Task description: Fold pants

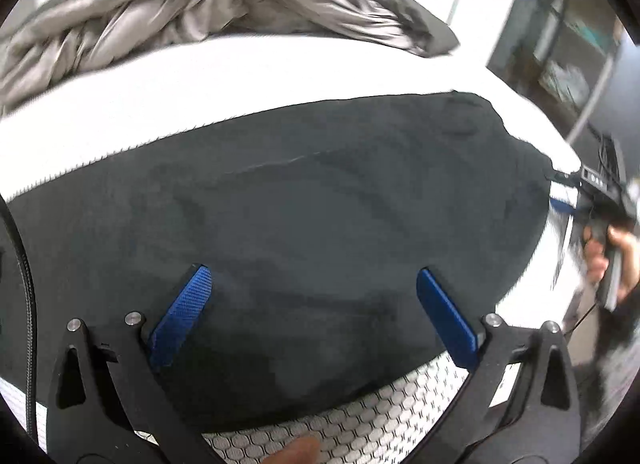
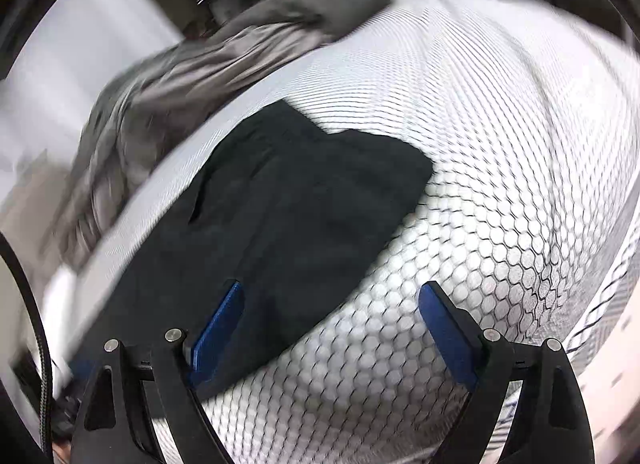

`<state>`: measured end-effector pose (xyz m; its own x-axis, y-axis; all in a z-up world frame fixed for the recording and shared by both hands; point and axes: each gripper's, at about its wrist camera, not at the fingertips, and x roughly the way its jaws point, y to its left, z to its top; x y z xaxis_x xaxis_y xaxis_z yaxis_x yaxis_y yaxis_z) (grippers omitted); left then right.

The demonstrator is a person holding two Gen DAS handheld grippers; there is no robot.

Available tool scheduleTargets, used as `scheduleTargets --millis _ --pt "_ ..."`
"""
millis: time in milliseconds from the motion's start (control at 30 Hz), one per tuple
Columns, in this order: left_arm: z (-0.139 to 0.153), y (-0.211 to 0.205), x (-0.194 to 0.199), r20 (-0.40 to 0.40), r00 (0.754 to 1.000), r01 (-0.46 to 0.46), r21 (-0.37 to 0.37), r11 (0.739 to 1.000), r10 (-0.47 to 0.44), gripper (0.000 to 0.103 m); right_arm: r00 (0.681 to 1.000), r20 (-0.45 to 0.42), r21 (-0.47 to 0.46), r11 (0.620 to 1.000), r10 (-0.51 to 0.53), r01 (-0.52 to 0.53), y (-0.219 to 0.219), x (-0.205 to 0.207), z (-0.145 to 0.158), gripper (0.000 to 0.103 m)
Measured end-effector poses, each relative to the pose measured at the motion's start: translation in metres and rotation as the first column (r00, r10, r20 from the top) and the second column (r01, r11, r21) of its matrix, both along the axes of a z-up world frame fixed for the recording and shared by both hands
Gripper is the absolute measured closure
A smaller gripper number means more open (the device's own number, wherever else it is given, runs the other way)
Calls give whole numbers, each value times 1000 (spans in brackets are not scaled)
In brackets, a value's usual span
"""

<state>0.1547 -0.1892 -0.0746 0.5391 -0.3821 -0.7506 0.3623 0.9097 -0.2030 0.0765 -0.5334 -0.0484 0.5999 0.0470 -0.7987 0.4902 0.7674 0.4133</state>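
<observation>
The dark, near-black fabric pants (image 1: 304, 215) are seen lying flat on a white mattress with a grey honeycomb-patterned cover (image 1: 360, 408). In the left wrist view they fill the middle of the frame, spreading from about 9 o'clock to 3 o'clock, with the near hem running along the mattress edge toward 6 o'clock. In the right wrist view the same pants (image 2: 288, 215) are laid as a compact, roughly rectangular shape from the centre toward 8 o'clock, the patterned mattress (image 2: 500, 223) being left bare from 12 through 5 o'clock.

The left gripper (image 1: 314, 316) is held with its blue-padded jaws spread wide above the pants; nothing is clamped between them, and whether the pads touch the cloth cannot be told. The right gripper (image 2: 330, 332) is likewise held wide open and empty, its left pad over the near edge of the pants and its right pad over bare mattress. That second tool (image 1: 596, 187) is also caught at 3 o'clock in the left wrist view, gripped by a hand (image 1: 612, 260) just beyond the right end of the pants.

A crumpled grey-brown blanket (image 1: 208, 7) is bunched at 11 to 12 o'clock, well apart from the pants; in the right wrist view it (image 2: 192, 75) lies toward 10 o'clock. Much of the right wrist view is blurred.
</observation>
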Motion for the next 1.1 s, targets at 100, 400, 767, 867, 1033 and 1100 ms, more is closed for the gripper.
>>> scheduleTargets --millis 100,400,767,867,1033,1100 --pt "-5 13 9 -41 998 -41 -38 998 39 1 995 104 77 997 -6 -2 -13 15 -7 13" --pt "0 66 12 13 989 -147 -23 989 147 1 971 216 86 993 -101 84 -27 65 -13 83" --pt "2 144 15 2 957 -288 -74 955 288 1 626 253 -155 669 738 -727 248 126 77 47" --pt "-1 156 18 -29 954 -300 -109 948 299 1 451 72 -193 456 890 -869 315 119 44 47" --pt "0 149 25 -59 962 -275 -168 947 268 1 429 97 -217 440 898 -871 301 101 59 46" --pt "-1 136 29 -82 970 -242 -204 949 230 1 510 161 -213 534 845 -818 267 92 71 39"
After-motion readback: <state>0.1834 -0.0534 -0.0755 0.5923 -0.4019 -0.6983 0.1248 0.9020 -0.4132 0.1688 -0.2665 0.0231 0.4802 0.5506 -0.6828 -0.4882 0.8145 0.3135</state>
